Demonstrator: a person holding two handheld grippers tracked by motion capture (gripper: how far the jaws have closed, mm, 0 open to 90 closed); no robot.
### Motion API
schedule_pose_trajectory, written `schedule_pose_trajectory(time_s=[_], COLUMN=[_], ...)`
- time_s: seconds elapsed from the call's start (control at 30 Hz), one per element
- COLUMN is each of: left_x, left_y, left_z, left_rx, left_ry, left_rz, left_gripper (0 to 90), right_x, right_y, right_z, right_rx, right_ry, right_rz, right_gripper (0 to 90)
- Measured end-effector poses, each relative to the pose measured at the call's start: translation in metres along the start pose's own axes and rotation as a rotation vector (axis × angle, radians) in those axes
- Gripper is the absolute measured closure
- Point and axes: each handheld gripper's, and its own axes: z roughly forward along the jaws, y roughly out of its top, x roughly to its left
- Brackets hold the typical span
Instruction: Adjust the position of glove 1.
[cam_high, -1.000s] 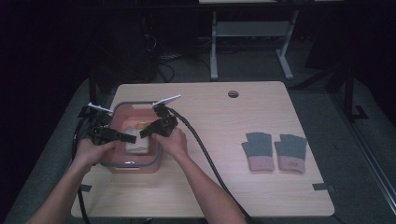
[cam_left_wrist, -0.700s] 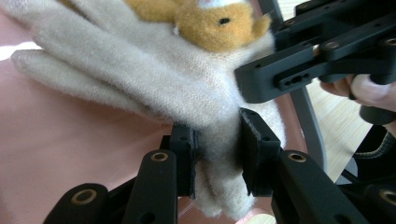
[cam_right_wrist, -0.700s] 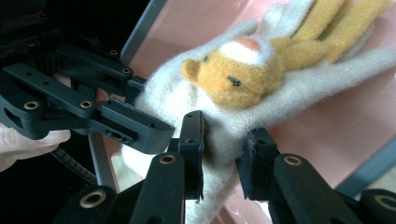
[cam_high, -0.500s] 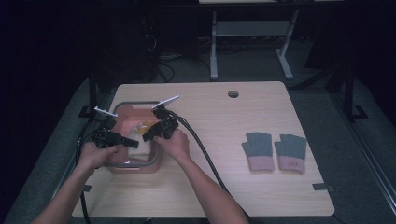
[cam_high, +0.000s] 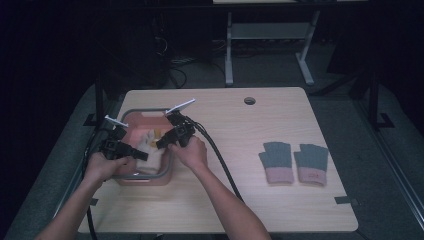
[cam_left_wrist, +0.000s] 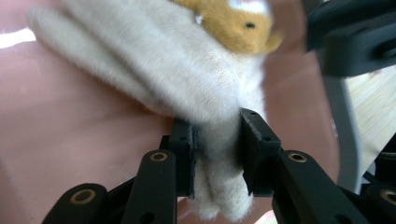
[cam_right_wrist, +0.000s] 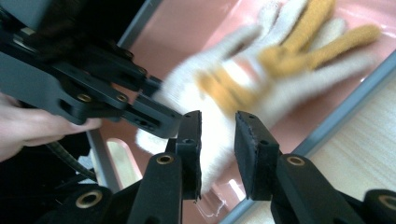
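A cream glove with orange markings (cam_left_wrist: 187, 70) hangs over the pink bin (cam_high: 170, 165) at the table's left. My left gripper (cam_left_wrist: 217, 126) is shut on the glove's lower end, with fabric bulging out below the pads. In the high view the left gripper (cam_high: 131, 153) and the right gripper (cam_high: 165, 141) meet over the bin. The right gripper (cam_right_wrist: 218, 122) has just been opening its jaws. The cream glove (cam_right_wrist: 261, 70) lies between them and the pads stand slightly off the fabric. The left gripper (cam_right_wrist: 161, 114) grips the glove just beside them.
Two grey gloves with pink cuffs (cam_high: 277, 160) (cam_high: 311, 164) lie flat side by side on the right of the wooden table (cam_high: 250, 200). A round hole (cam_high: 249, 100) sits near the far edge. A black cable (cam_high: 220, 160) trails along the right forearm.
Both hands stay over the bin. The left gripper has edged slightly to the right, closer to the right gripper, and the glove sits between the two.
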Motion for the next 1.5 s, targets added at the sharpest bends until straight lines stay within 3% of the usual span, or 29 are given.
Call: schedule_pose_trajectory(time_s=[0.2,0.3,0.5,0.57,0.6,0.73,0.87,1.0,1.2,1.23,1.33,1.5], left_x=[0.002,0.003,-0.002,-0.002,-0.004,-0.003,-0.001,-0.002,-0.007,-0.009,-0.015,-0.025], left_y=[0.001,0.003,0.007,0.007,0.007,0.007,0.009,0.011,0.012,0.012,0.011,0.012], left_z=[-0.001,-0.01,-0.024,-0.02,-0.014,-0.001,0.006,0.009,-0.005,-0.008,-0.015,-0.023], left_rx=[0.016,-0.006,-0.056,-0.032,-0.031,0.015,0.067,0.08,0.006,-0.023,-0.067,-0.113], left_ry=[0.015,0.023,0.047,0.055,0.056,0.083,0.142,0.158,0.125,0.11,0.107,0.06], left_rz=[-0.02,-0.029,-0.01,0.005,-0.008,-0.004,0.011,0.018,0.031,0.027,0.044,0.079], left_gripper=[59.9,53.7,57.8,63.5,64.4,65.4,66.1,65.6,63.0,62.8,62.1,60.2], right_x=[0.0,0.002,0.005,0.005,0.006,0.005,0.004,0.002,-0.002,-0.002,-0.003,-0.004], right_y=[0.0,0.0,-0.001,-0.001,-0.001,-0.002,-0.003,-0.004,-0.007,-0.008,-0.009,-0.012], right_z=[-0.006,-0.007,-0.013,-0.015,-0.016,-0.023,-0.029,-0.034,-0.039,-0.04,-0.045,-0.051], right_rx=[-0.017,-0.027,-0.046,-0.044,-0.046,-0.058,-0.069,-0.08,-0.091,-0.094,-0.102,-0.107], right_ry=[0.011,0.015,0.025,0.027,0.03,0.029,0.029,0.03,0.041,0.043,0.047,0.041], right_rz=[-0.007,-0.014,-0.022,-0.023,-0.022,-0.027,-0.029,-0.025,-0.024,-0.024,-0.024,-0.027], right_gripper=[71.4,71.4,71.5,71.5,71.5,71.4,71.4,71.4,70.8,70.7,70.5,69.6])
